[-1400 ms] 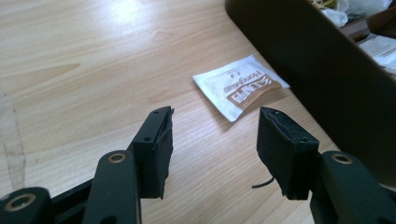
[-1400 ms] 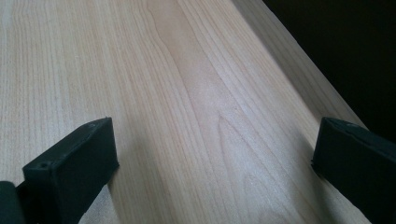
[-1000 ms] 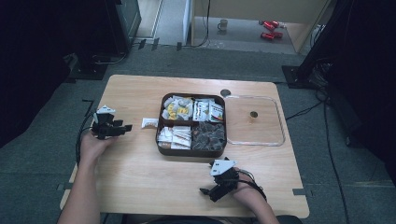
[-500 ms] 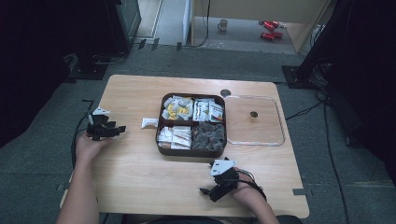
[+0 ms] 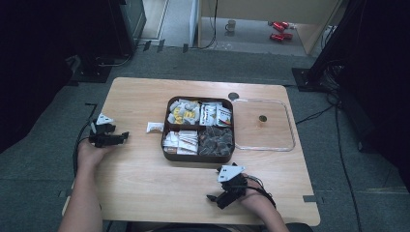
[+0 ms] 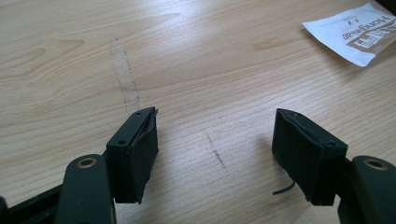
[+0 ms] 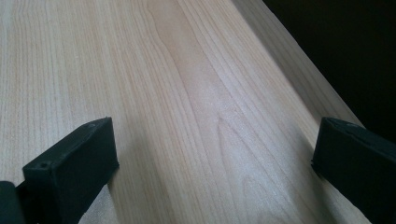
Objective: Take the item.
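Observation:
My left gripper (image 5: 124,136) lies low over the table's left side, pointing right toward a small white and brown sachet (image 5: 154,127). That sachet lies loose on the wood just left of a brown four-compartment tray (image 5: 197,158) filled with several packets. In the left gripper view the left gripper (image 6: 215,140) is open; its jaws have just been opening, with bare wood between them and the sachet (image 6: 357,32) at the far upper right. My right gripper (image 5: 213,198) rests by the table's front edge. In the right gripper view the right gripper (image 7: 215,154) stands wide open over bare wood.
A clear lid (image 5: 285,145) lies flat to the right of the tray. The wooden table (image 5: 145,179) has free room along its front and left. Its near edge (image 7: 299,70) runs just beside my right gripper. Cables and dark equipment sit on the floor around.
The left hand and its gripper have drifted slightly toward the person's side of the table. The right hand has kept still.

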Tool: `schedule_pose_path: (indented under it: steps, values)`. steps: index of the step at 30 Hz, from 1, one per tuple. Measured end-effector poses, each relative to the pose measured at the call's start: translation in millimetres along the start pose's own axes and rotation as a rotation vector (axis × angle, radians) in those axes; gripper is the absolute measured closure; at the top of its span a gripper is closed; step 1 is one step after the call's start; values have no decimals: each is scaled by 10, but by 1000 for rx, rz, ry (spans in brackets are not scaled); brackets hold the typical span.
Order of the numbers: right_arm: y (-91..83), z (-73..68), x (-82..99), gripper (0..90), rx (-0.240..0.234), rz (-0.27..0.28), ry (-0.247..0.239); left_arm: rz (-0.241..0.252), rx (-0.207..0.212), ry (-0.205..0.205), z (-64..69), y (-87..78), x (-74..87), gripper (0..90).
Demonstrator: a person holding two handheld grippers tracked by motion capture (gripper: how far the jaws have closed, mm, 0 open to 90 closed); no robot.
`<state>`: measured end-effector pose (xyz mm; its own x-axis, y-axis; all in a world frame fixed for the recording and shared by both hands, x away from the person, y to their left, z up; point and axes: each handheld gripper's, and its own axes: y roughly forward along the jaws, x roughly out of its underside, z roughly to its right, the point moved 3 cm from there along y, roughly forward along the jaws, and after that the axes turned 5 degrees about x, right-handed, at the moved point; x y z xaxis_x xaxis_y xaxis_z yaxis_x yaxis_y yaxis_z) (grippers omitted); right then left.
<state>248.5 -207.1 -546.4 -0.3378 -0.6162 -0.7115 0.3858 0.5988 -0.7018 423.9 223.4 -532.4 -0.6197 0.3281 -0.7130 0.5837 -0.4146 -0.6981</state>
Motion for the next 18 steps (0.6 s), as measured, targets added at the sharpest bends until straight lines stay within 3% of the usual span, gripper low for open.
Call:
schedule_pose_path:
  steps: [5, 18]
  values:
    - [1, 0, -1, 0, 0, 0, 0, 43, -11, -6, -3, 12, 40, 276]
    - [1, 0, -1, 0, 0, 0, 0, 32, -54, -43, 60, 56, 16, 185]
